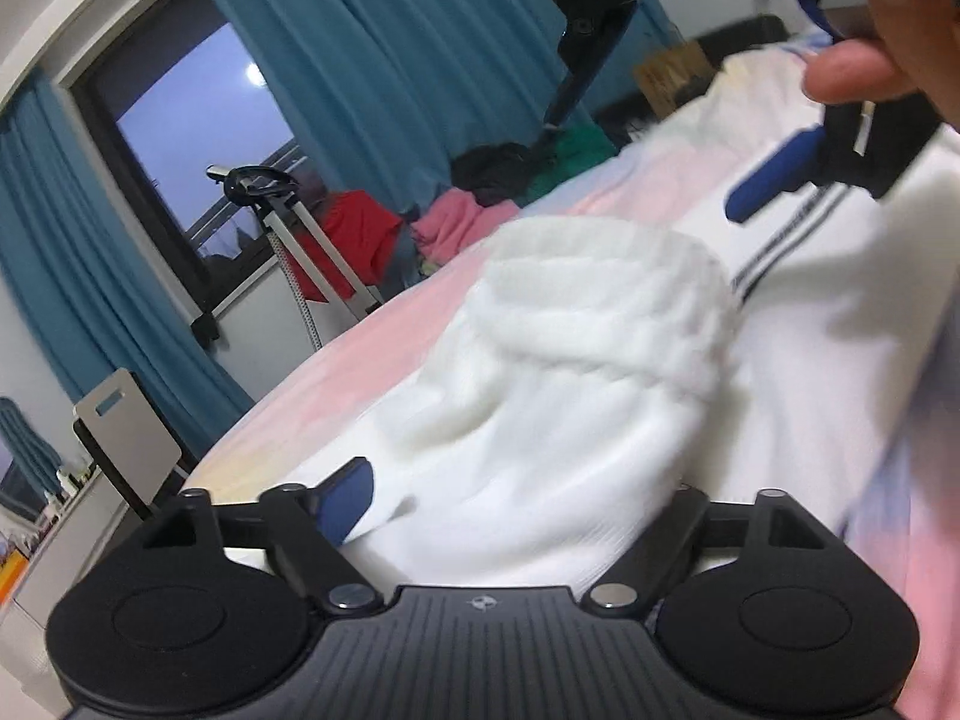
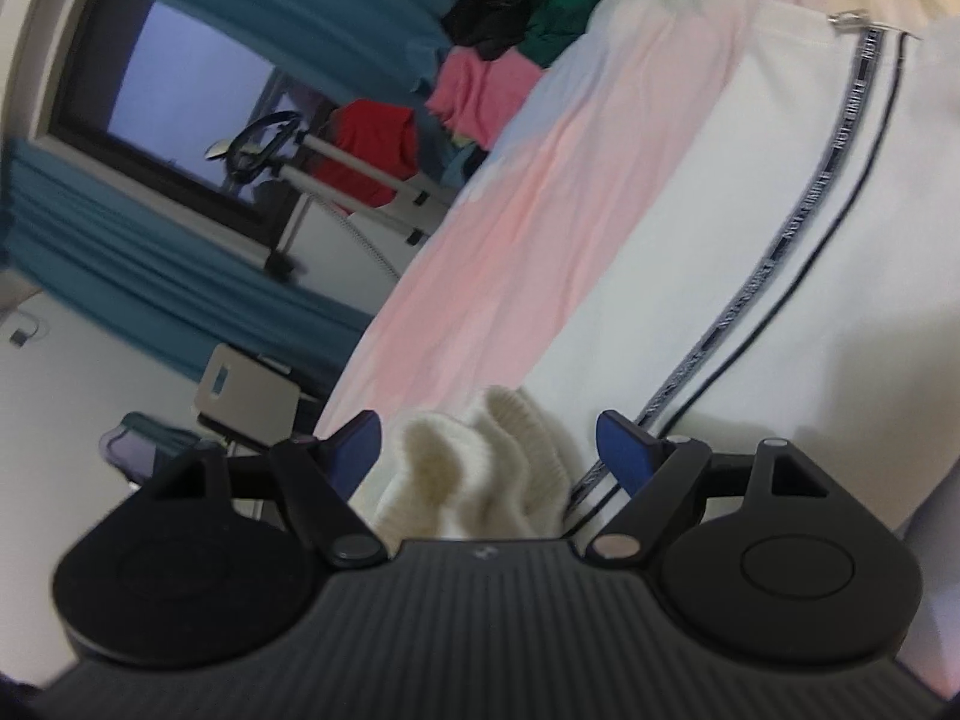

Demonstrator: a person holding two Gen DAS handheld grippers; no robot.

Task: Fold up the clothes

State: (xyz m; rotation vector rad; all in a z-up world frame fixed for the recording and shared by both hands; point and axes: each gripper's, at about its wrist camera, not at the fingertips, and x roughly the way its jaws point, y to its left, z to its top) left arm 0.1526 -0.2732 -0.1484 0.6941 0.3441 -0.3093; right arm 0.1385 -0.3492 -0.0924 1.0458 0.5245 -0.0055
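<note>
A white garment with a black-and-grey side stripe (image 2: 804,222) lies on the pink bedsheet (image 2: 540,192). In the left wrist view its ribbed white cuff (image 1: 600,312) bulges up in front of my left gripper (image 1: 510,498). The jaws stand wide and the cloth lies between them, covering the right finger; only the left blue pad (image 1: 345,501) shows. My right gripper (image 2: 489,450) is open, with a bunched ribbed cuff (image 2: 480,468) lying between its blue pads. The right gripper also shows in the left wrist view (image 1: 774,174), held by a hand.
A pile of pink, black and green clothes (image 2: 510,42) lies at the far end of the bed. A garment steamer stand with red cloth (image 1: 336,234), teal curtains (image 1: 360,48) and a dark window are beyond the bed. A grey chair back (image 1: 126,438) stands beside it.
</note>
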